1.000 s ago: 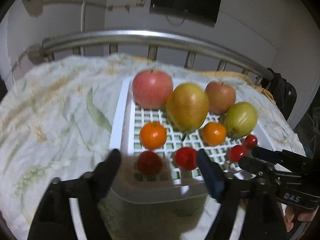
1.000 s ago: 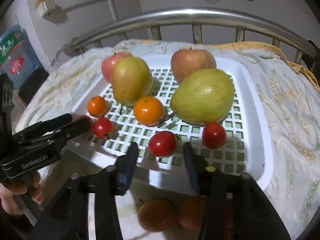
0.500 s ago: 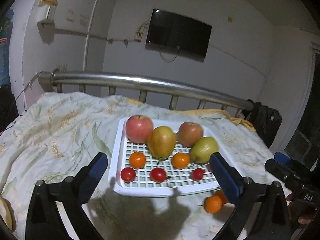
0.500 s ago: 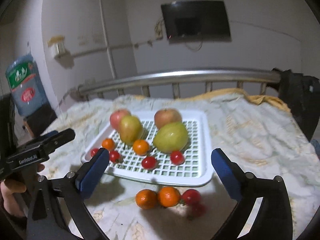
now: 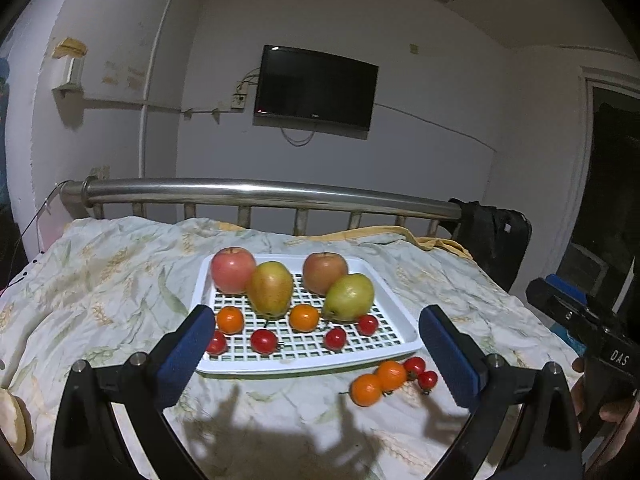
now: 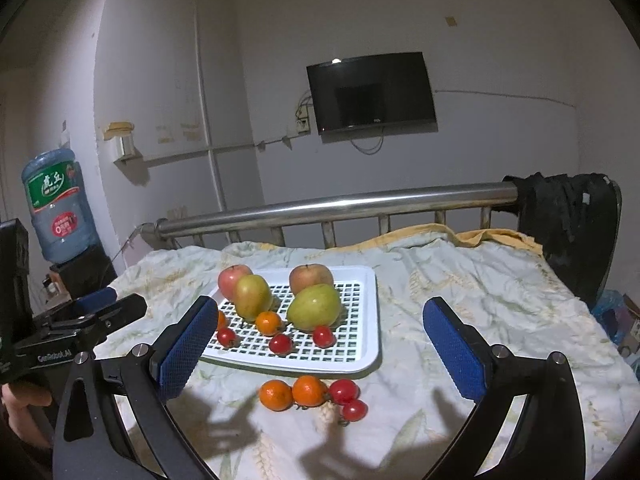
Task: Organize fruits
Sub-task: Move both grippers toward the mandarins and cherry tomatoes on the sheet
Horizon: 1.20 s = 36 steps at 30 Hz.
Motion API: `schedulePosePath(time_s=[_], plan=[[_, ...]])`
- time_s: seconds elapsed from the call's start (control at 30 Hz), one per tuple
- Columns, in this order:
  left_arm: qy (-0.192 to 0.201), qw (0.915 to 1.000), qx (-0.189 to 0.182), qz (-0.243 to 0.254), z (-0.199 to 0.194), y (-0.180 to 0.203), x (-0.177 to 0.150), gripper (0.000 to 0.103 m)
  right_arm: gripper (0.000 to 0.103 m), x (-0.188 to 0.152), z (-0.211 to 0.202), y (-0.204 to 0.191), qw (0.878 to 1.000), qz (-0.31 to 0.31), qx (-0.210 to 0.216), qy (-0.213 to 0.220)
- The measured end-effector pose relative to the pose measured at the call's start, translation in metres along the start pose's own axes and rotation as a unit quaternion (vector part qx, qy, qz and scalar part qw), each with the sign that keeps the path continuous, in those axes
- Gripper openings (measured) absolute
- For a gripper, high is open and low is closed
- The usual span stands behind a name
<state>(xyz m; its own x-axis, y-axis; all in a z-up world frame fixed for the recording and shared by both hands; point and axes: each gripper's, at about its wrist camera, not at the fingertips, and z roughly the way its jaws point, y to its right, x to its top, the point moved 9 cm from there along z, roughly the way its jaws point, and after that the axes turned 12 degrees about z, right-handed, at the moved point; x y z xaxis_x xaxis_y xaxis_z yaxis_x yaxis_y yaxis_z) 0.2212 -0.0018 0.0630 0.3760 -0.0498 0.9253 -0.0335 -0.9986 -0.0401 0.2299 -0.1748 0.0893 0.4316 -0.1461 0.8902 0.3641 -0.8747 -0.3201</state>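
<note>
Bedspread (image 5: pixel 100 300) with a white tray (image 5: pixel 404 340) on it; your left gripper (image 5: pixel 320 354) and right gripper (image 6: pixel 320 346) both hang spread wide, holding nothing. Leftover fruit sits just in front of the tray's near edge: two oranges (image 6: pixel 292 394) and two cherry tomatoes (image 6: pixel 348 398), touching, round and glossy; the row runs crosswise, nearer your right gripper, I'd say.

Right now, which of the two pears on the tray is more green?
The right pear, in front of the right apple. Its skin is mostly green, while the left pear is yellow-orange with a reddish blush.
</note>
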Motion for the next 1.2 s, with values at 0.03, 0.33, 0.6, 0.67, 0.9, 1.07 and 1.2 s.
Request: schedulePosePath(time_s=[0.03, 0.33, 0.6, 0.67, 0.9, 1.07, 1.2], plan=[[-0.001, 1.0, -0.001, 0.003, -0.001, 0.003, -0.001, 0.103, 0.103, 0.0, -0.003, 0.001, 1.0, -0.003, -0.003, 0.003], [-0.021, 0.9996, -0.01, 0.018, 0.002, 0.025, -0.016, 0.103, 0.103, -0.008, -0.011, 0.012, 1.0, -0.015, -0.008, -0.001], [-0.048, 0.9985, -0.015, 0.02, 0.014, 0.033, -0.034, 0.103, 0.103, -0.02, -0.005, 0.026, 1.0, -0.017, -0.018, -0.018], [-0.058, 0.998, -0.019, 0.017, 0.018, 0.033, -0.039, 0.103, 0.103, -0.025, -0.002, 0.029, 0.999, -0.018, -0.02, -0.026], [-0.09, 0.9957, -0.022, 0.007, 0.033, 0.034, -0.057, 0.103, 0.103, -0.041, 0.012, 0.04, 0.998, -0.012, -0.026, -0.056], [-0.107, 0.9939, -0.029, 0.003, 0.041, 0.036, -0.066, 0.103, 0.103, -0.053, 0.02, 0.043, 0.997, -0.014, -0.028, -0.074], [-0.118, 0.9924, -0.033, 0.003, 0.046, 0.036, -0.073, 0.103, 0.103, -0.062, 0.026, 0.044, 0.995, -0.019, -0.029, -0.089]])
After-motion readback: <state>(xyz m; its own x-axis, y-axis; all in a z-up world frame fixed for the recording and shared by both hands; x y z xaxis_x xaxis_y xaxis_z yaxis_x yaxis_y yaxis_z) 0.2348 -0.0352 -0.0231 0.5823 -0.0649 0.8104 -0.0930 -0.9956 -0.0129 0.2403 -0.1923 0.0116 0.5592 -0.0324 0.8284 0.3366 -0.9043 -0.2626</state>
